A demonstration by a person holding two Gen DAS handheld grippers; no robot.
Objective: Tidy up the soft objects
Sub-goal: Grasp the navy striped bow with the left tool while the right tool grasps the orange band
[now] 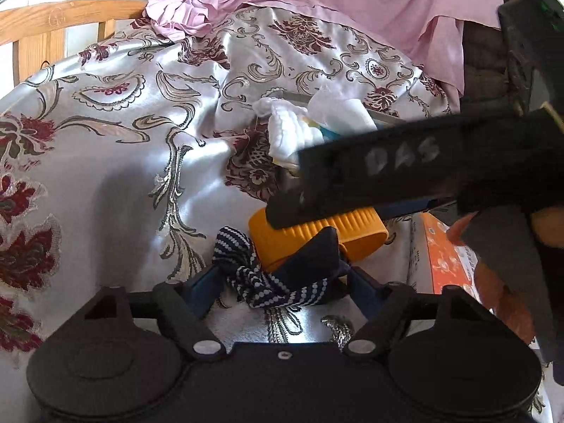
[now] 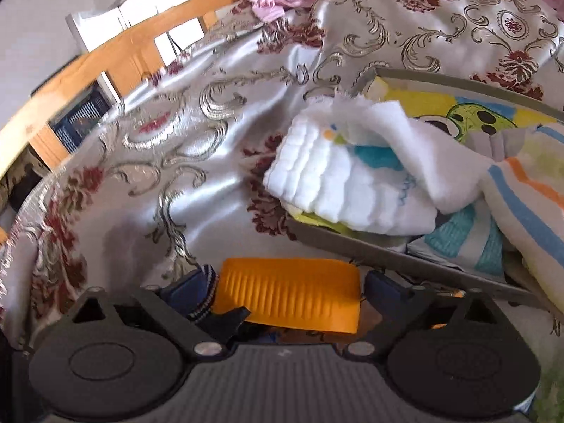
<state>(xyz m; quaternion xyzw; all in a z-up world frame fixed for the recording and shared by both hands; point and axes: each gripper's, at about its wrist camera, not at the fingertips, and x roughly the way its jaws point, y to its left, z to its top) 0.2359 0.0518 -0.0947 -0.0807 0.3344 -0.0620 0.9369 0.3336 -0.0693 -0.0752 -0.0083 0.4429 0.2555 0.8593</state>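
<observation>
My left gripper [image 1: 282, 278] is shut on a navy dotted sock [image 1: 268, 282], which bunches between its fingers above the patterned satin bedspread [image 1: 116, 162]. My right gripper [image 2: 287, 292] is shut on a flat orange ribbed piece [image 2: 289, 292]; the same orange piece [image 1: 317, 238] shows just beyond the sock in the left wrist view, under the black body of the right gripper [image 1: 387, 172]. A grey tray [image 2: 387, 257] to the right holds a white diaper [image 2: 338, 183], a white cloth [image 2: 423, 148] and a striped towel [image 2: 525, 190].
A pink sheet [image 1: 335, 3] is heaped at the back of the bed. A wooden rail [image 2: 105, 63] runs along the bed's left edge. An orange printed box [image 1: 444, 257] lies at the right in the left wrist view.
</observation>
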